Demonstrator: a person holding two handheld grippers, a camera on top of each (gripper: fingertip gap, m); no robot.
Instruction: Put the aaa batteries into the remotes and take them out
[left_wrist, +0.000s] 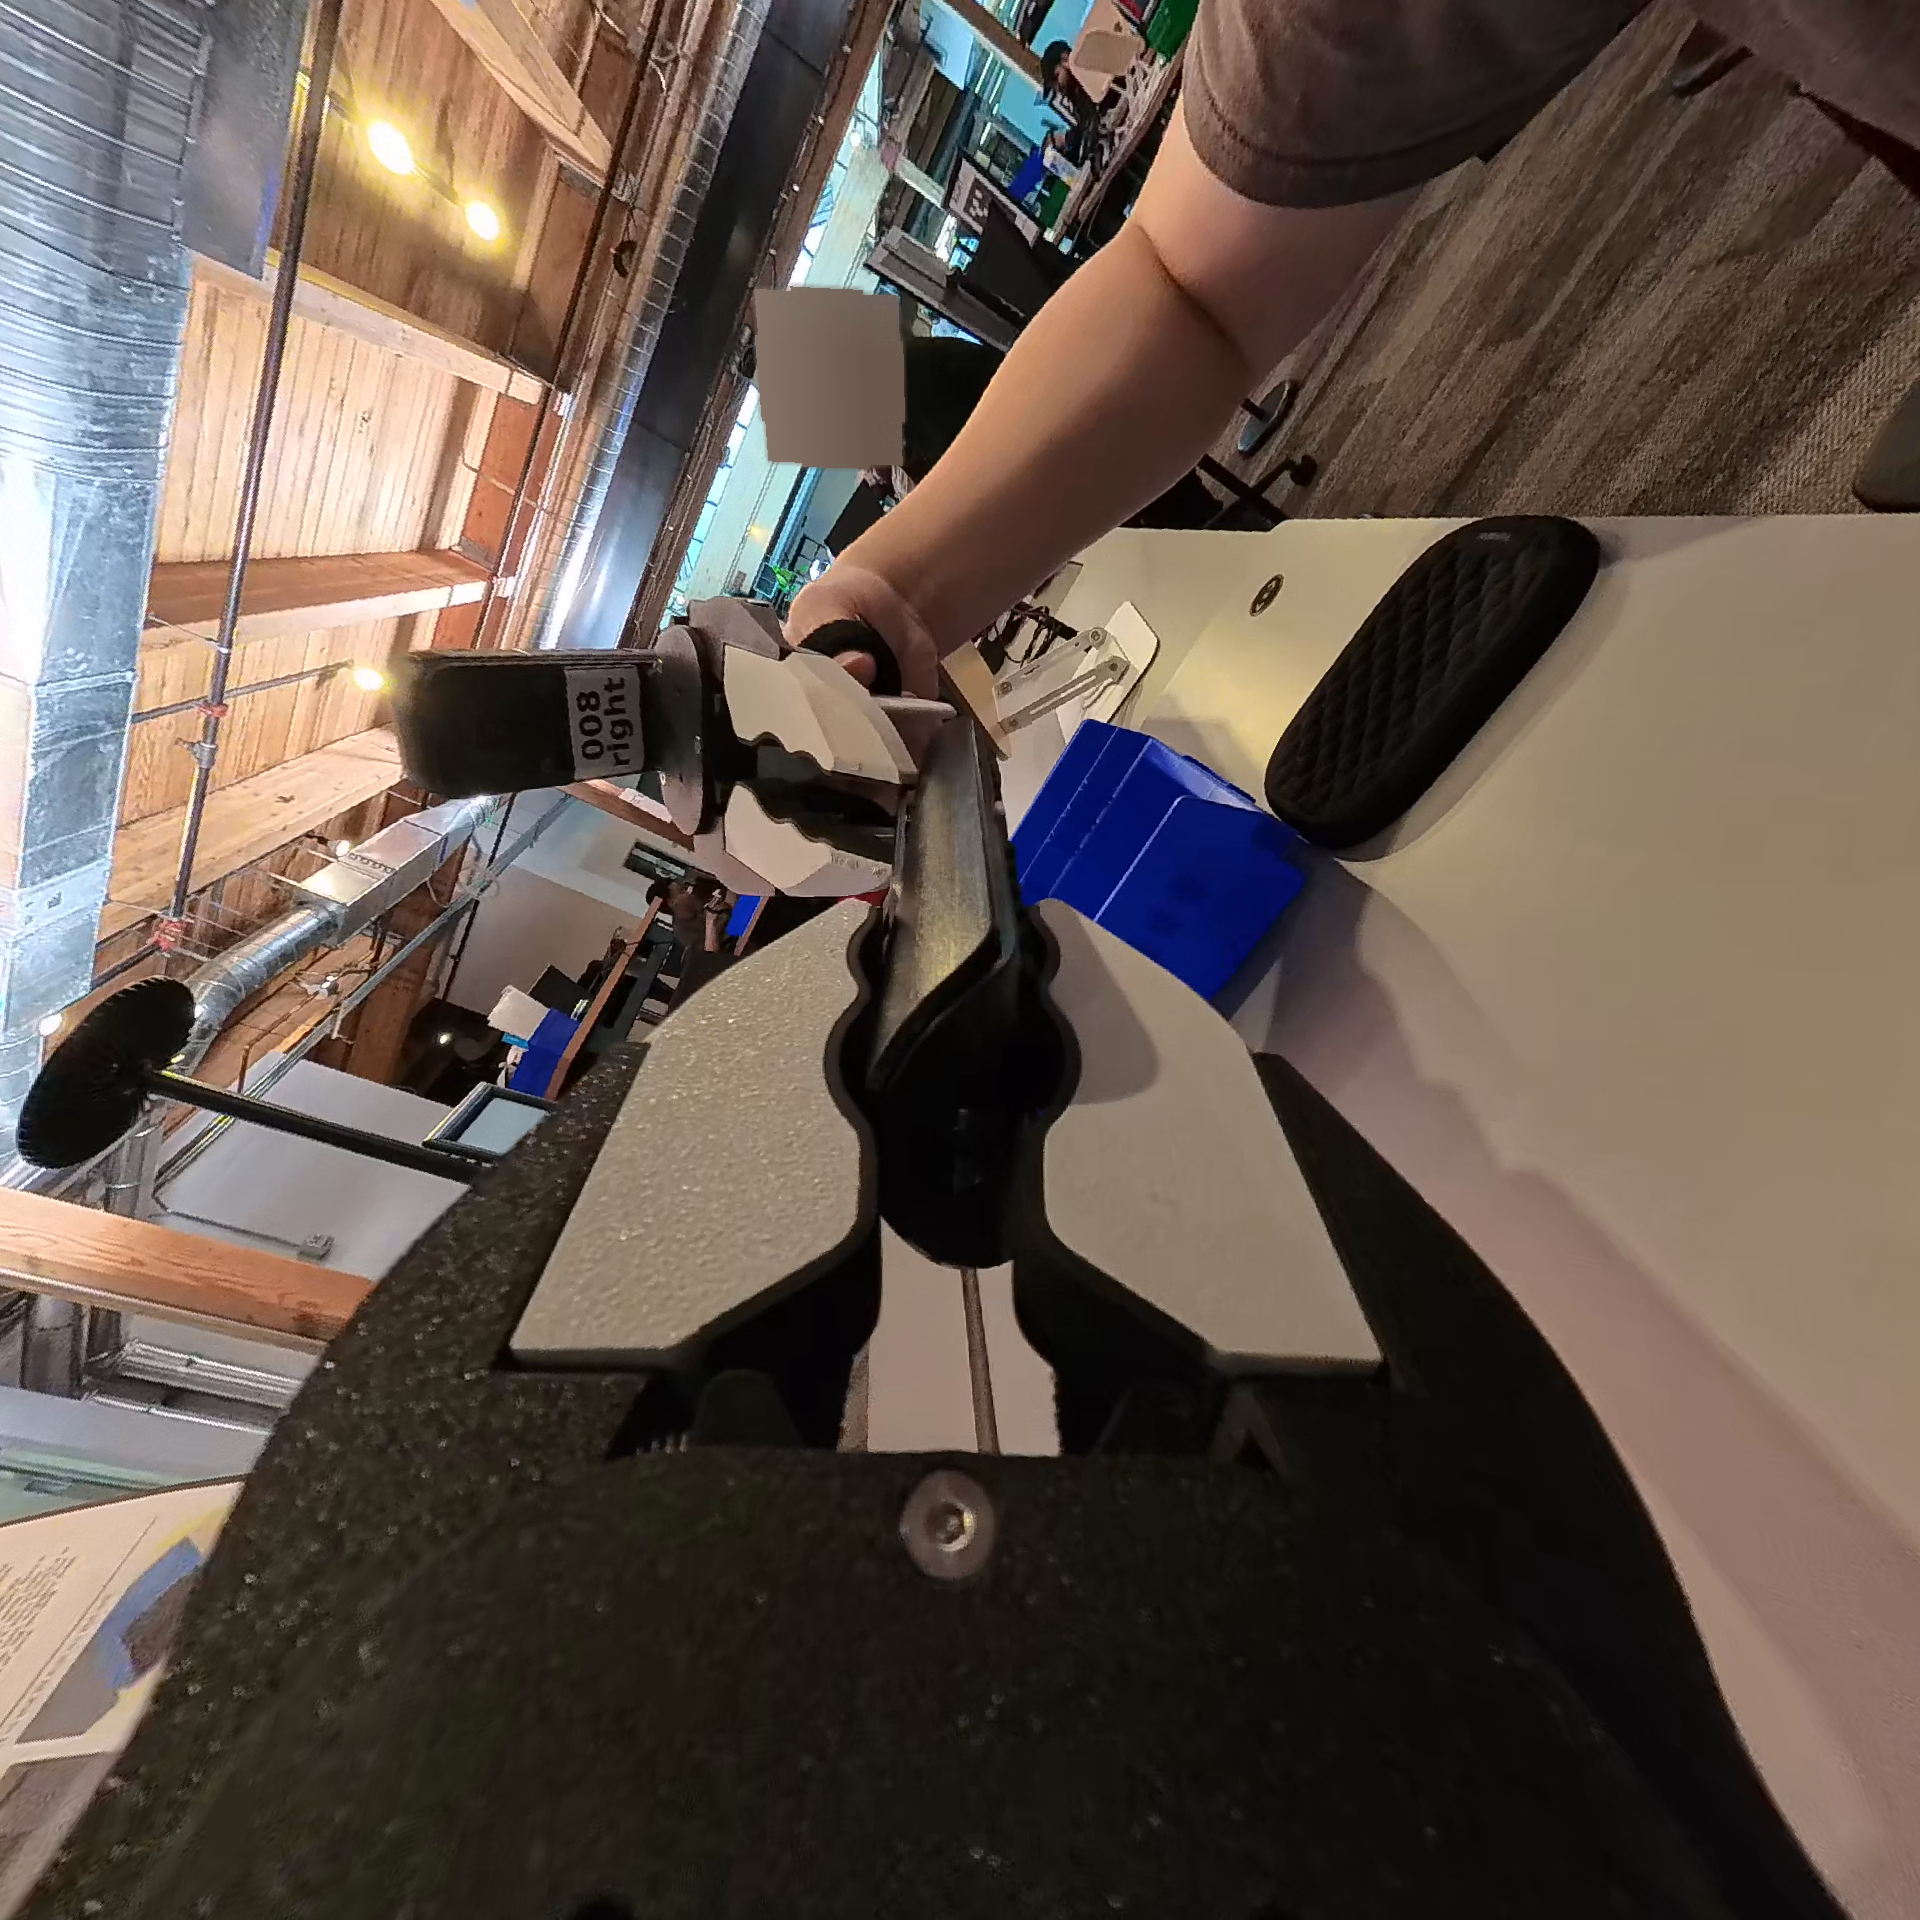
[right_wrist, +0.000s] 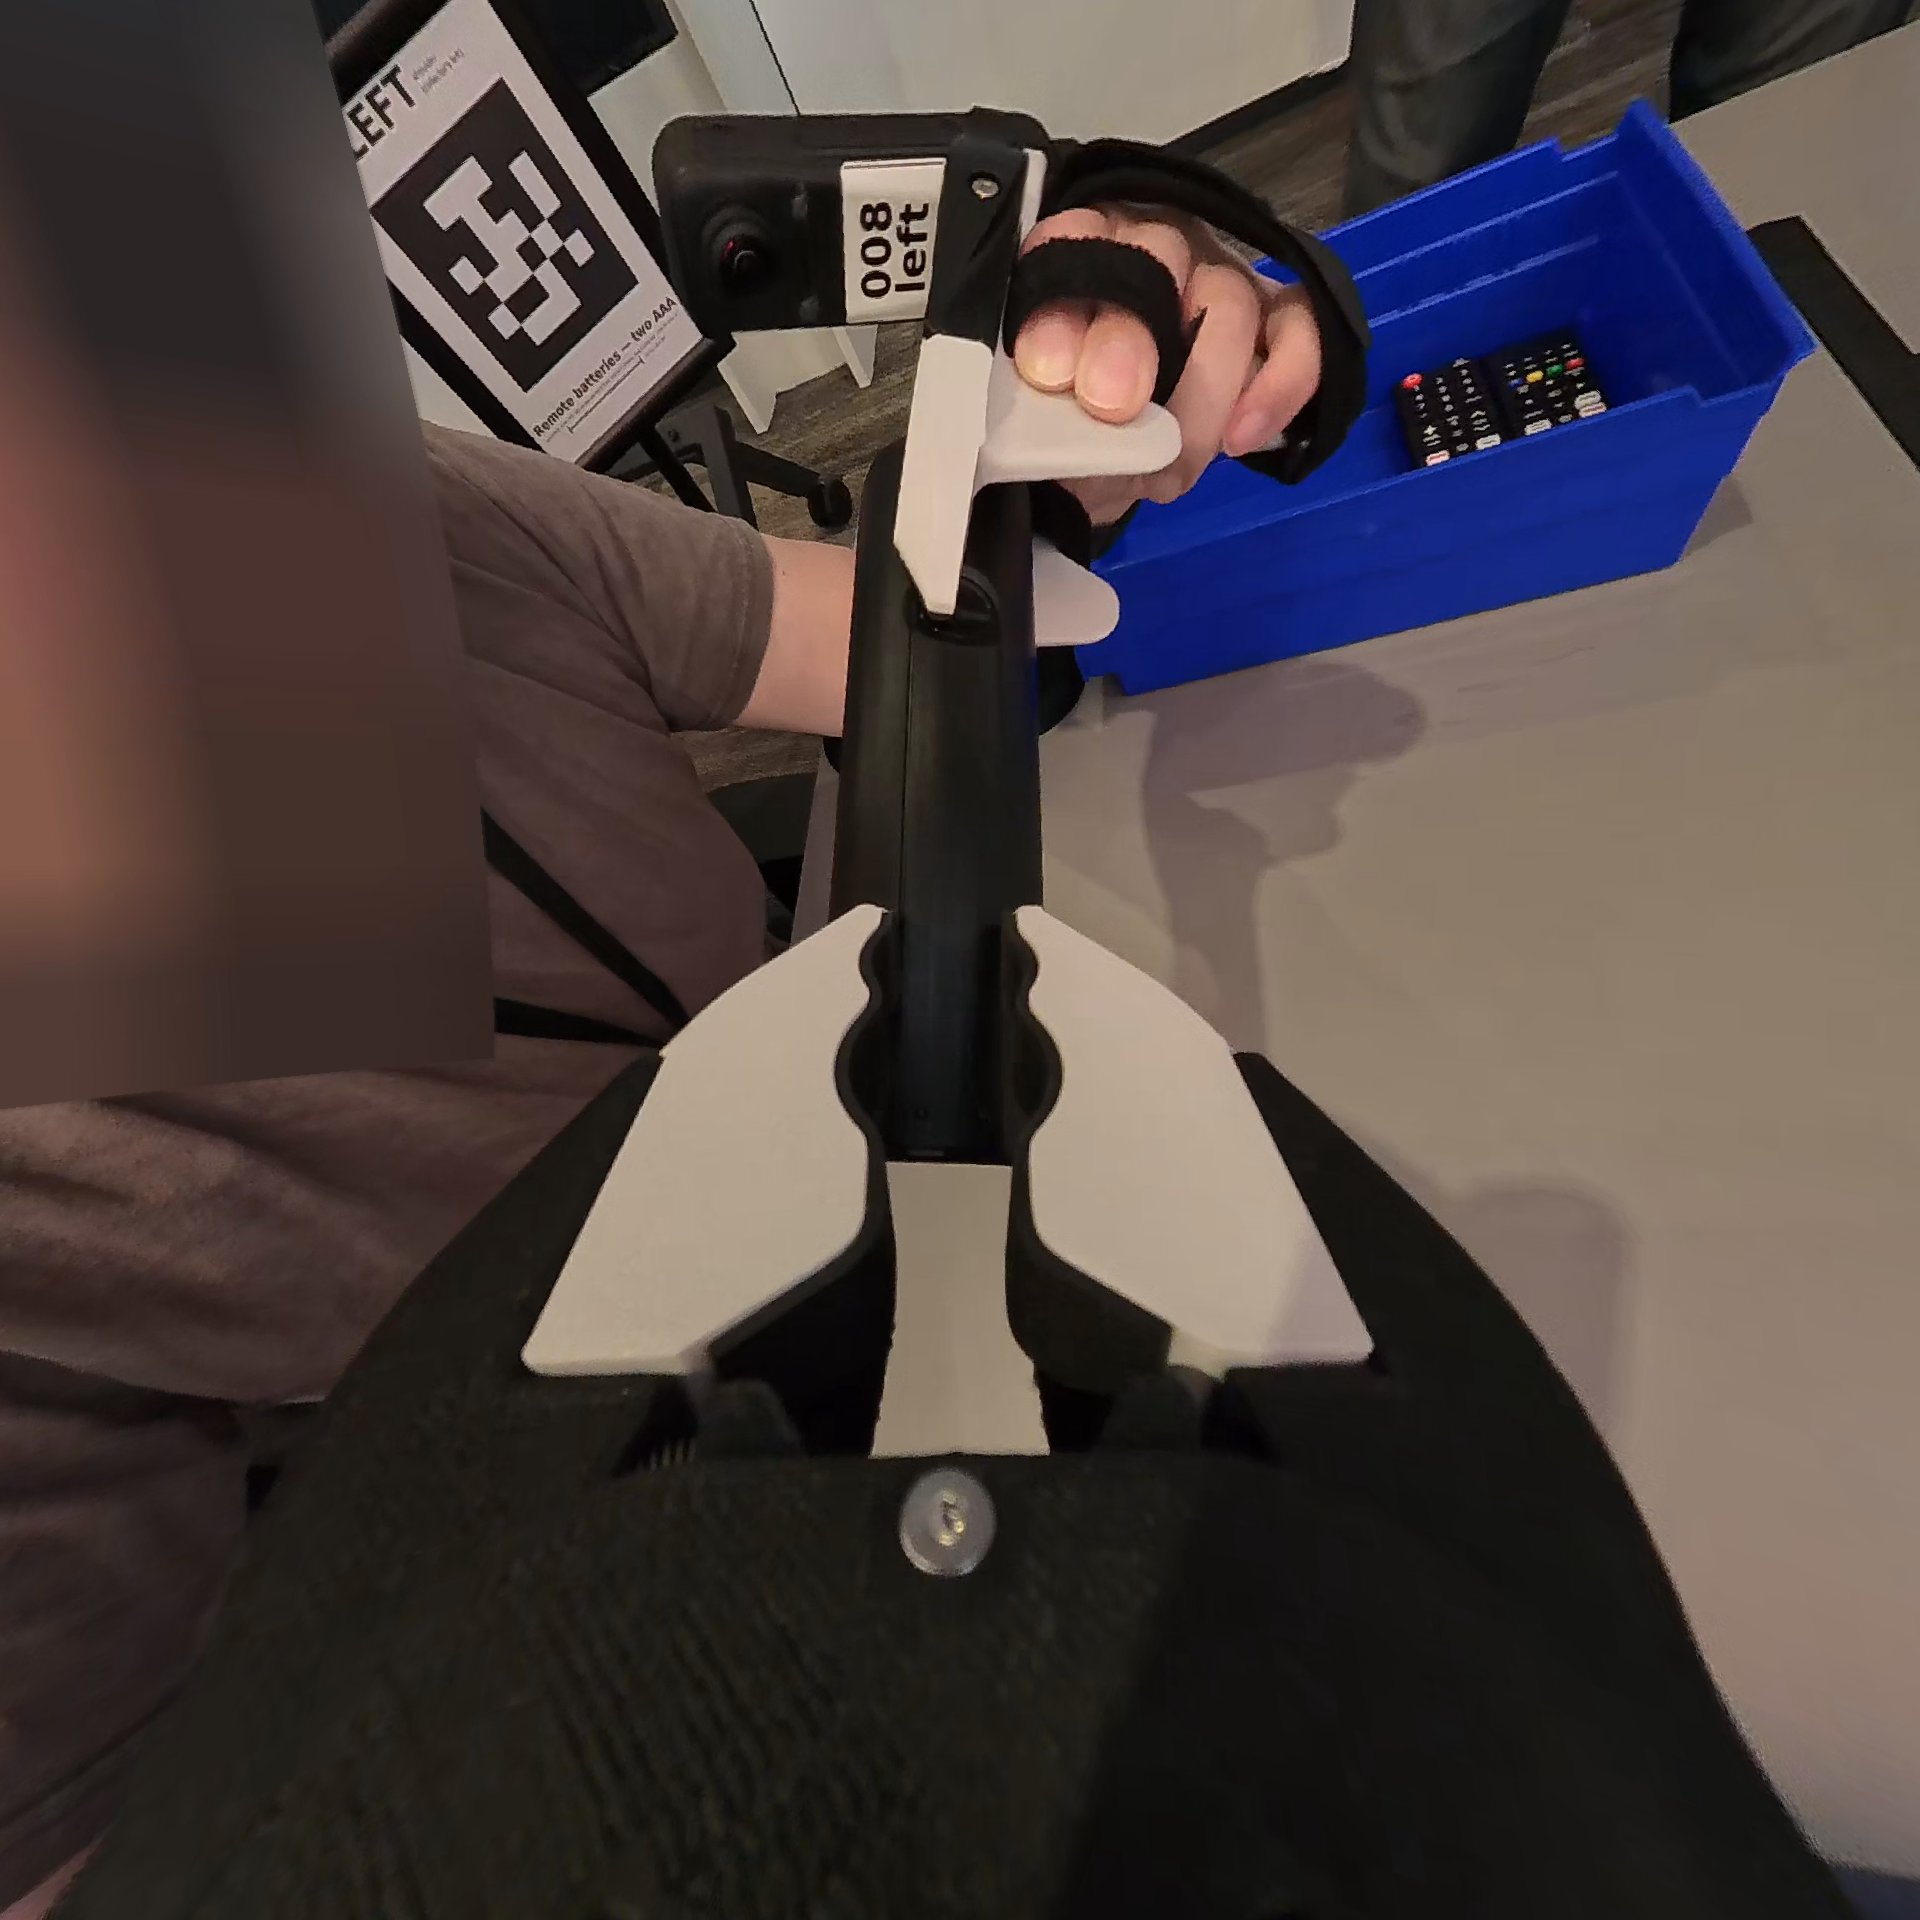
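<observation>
A long black remote (left_wrist: 940, 914) is held in the air above the grey table (left_wrist: 1558, 1039), gripped at both ends. My left gripper (left_wrist: 951, 935) is shut on one end, with the remote edge-on between its white fingers. My right gripper (right_wrist: 945, 925) is shut on the other end of the same remote (right_wrist: 940, 790). Each gripper also shows in the other's view: the right one (left_wrist: 831, 790) and the left one (right_wrist: 997, 530). Two more remotes (right_wrist: 1507, 400) lie button side up in a blue bin (right_wrist: 1558, 520). No batteries are in view.
The blue bin (left_wrist: 1153, 883) stands on the table near its edge. A black padded wrist rest (left_wrist: 1423, 675) lies beyond it. A framed sign with a black-and-white marker (right_wrist: 499, 239) stands on the floor. A person's arm (left_wrist: 1091, 416) and torso are close by.
</observation>
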